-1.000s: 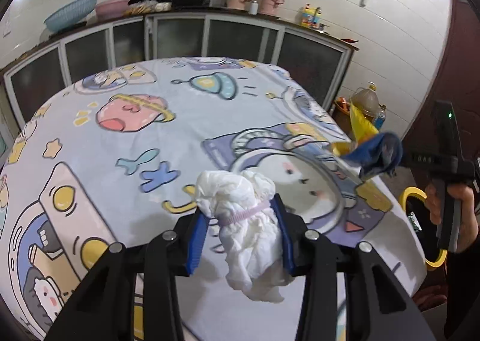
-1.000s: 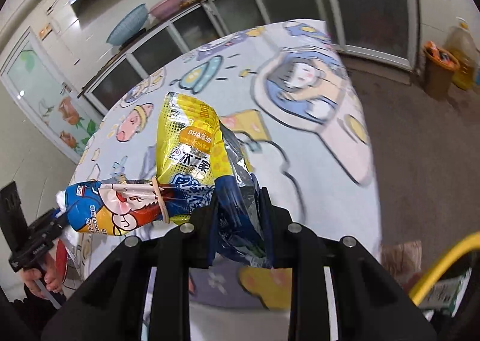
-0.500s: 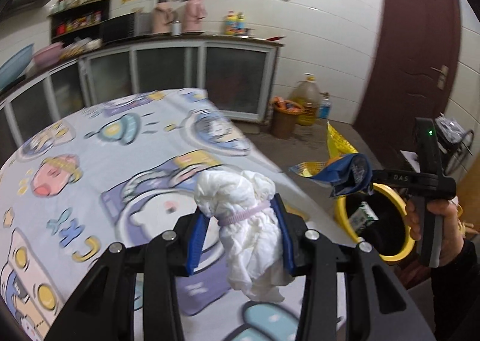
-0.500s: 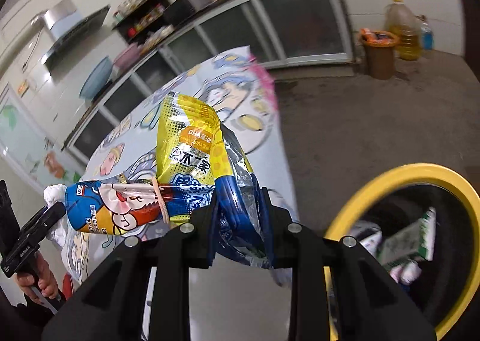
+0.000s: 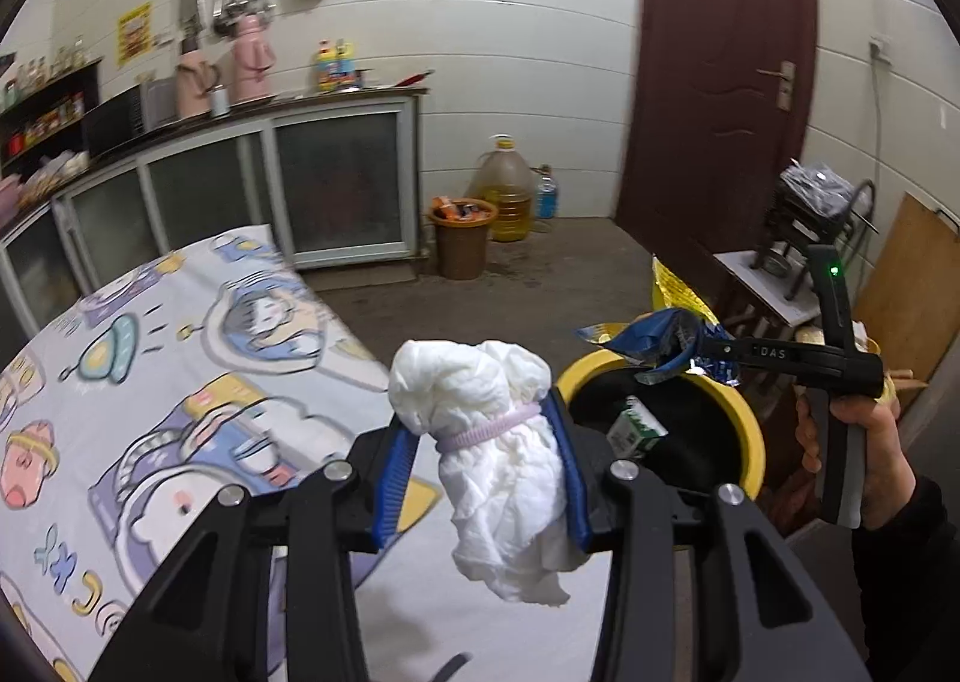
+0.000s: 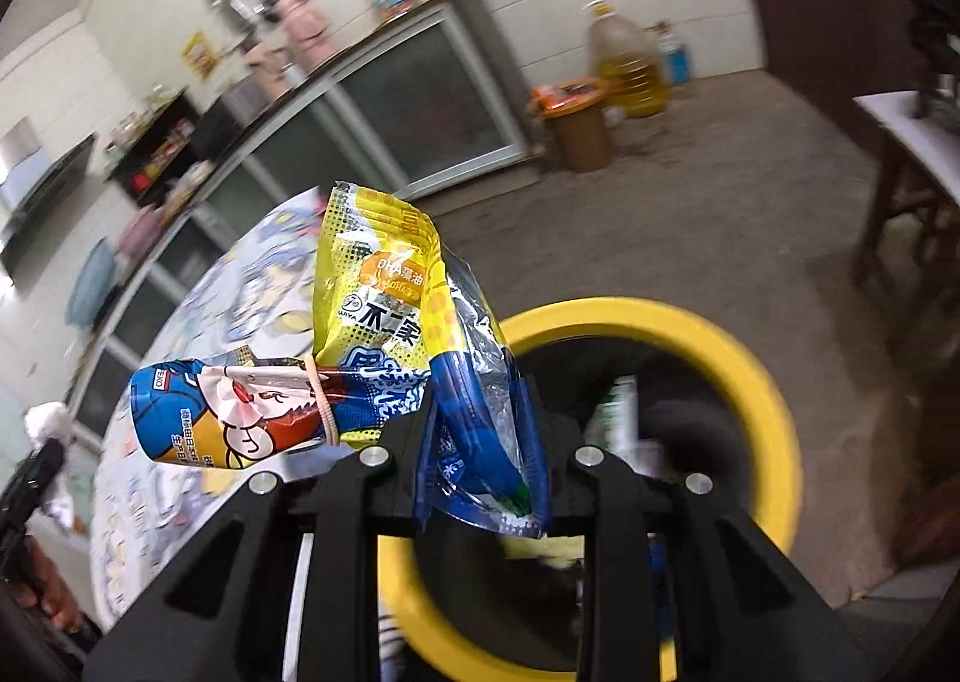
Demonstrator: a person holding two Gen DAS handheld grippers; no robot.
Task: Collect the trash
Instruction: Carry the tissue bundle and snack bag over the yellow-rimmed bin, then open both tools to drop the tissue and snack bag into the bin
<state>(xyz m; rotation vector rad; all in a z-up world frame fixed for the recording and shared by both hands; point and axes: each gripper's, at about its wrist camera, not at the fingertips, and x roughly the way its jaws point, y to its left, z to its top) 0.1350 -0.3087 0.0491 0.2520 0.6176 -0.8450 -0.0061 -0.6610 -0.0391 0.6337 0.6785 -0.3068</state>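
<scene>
My left gripper (image 5: pixel 480 466) is shut on a crumpled white tissue wad (image 5: pixel 498 442) tied with a pink band, held above the table edge beside the yellow-rimmed trash bin (image 5: pixel 750 430). My right gripper (image 6: pixel 480 442) is shut on a yellow and blue snack wrapper (image 6: pixel 384 334) bound with a rubber band, held over the bin (image 6: pixel 762 382). The left wrist view shows the right gripper (image 5: pixel 690 349) holding the wrapper (image 5: pixel 660 328) above the bin's far rim. A green and white carton (image 5: pixel 636 430) lies inside the bin.
The table with a cartoon-print cloth (image 5: pixel 180 370) lies to the left of the bin. A brown waste basket (image 5: pixel 461 238) and oil jugs (image 5: pixel 507 190) stand by the cabinets. A small table (image 5: pixel 774 286) and a wooden board (image 5: pixel 906 286) stand right of the bin.
Both grippers have swung right, away from the table and toward the bin. The wrapper now hangs over the bin opening, and the tissue wad is near the bin's left rim.
</scene>
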